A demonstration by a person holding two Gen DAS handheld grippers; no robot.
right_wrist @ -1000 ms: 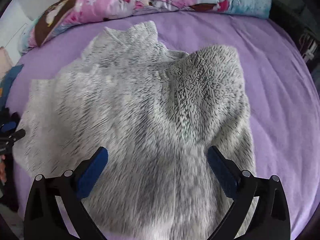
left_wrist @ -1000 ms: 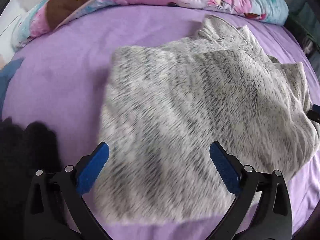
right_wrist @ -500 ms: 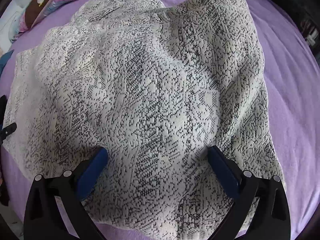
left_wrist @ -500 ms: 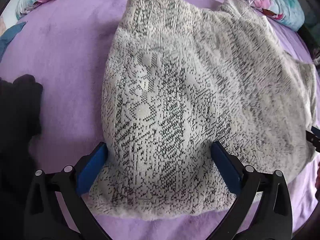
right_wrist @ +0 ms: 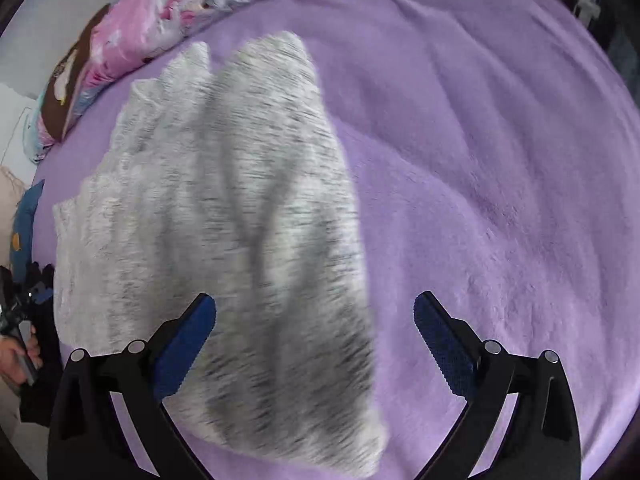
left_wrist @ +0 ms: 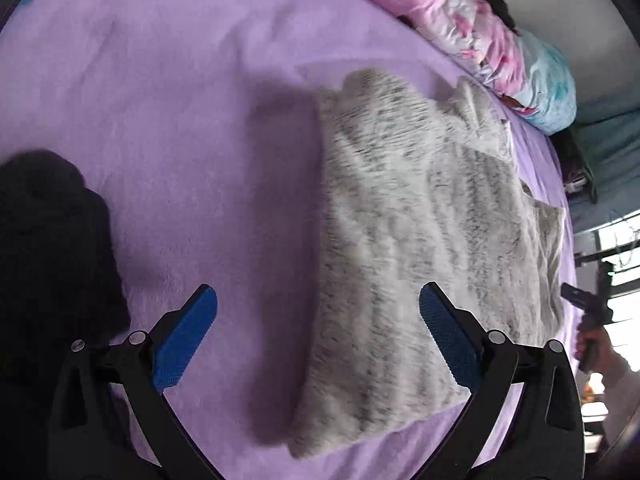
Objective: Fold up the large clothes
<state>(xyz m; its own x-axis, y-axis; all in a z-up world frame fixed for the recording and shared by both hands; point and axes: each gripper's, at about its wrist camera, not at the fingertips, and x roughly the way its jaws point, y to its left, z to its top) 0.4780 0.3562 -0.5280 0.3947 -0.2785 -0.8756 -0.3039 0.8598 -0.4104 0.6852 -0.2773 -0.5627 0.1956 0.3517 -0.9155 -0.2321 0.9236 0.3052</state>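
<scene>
A fuzzy grey-and-white garment [left_wrist: 420,240] lies folded on the purple bed sheet [left_wrist: 180,120]. In the left wrist view it fills the right half, and my left gripper [left_wrist: 318,336] hovers open over its left edge, holding nothing. In the right wrist view the garment [right_wrist: 224,220] spreads across the left half. My right gripper [right_wrist: 314,340] hangs open above its right edge, with the left finger over the fabric and the right finger over bare sheet [right_wrist: 480,160].
A pink floral quilt [left_wrist: 480,32] lies along the far side of the bed, also in the right wrist view [right_wrist: 152,28]. A black cloth heap [left_wrist: 48,260] sits at the left. A hand holding the other gripper [left_wrist: 592,332] shows at the right edge.
Both grippers have lifted off the garment and pulled apart, the left swinging leftward, the right swinging rightward. The garment stays flat on the sheet.
</scene>
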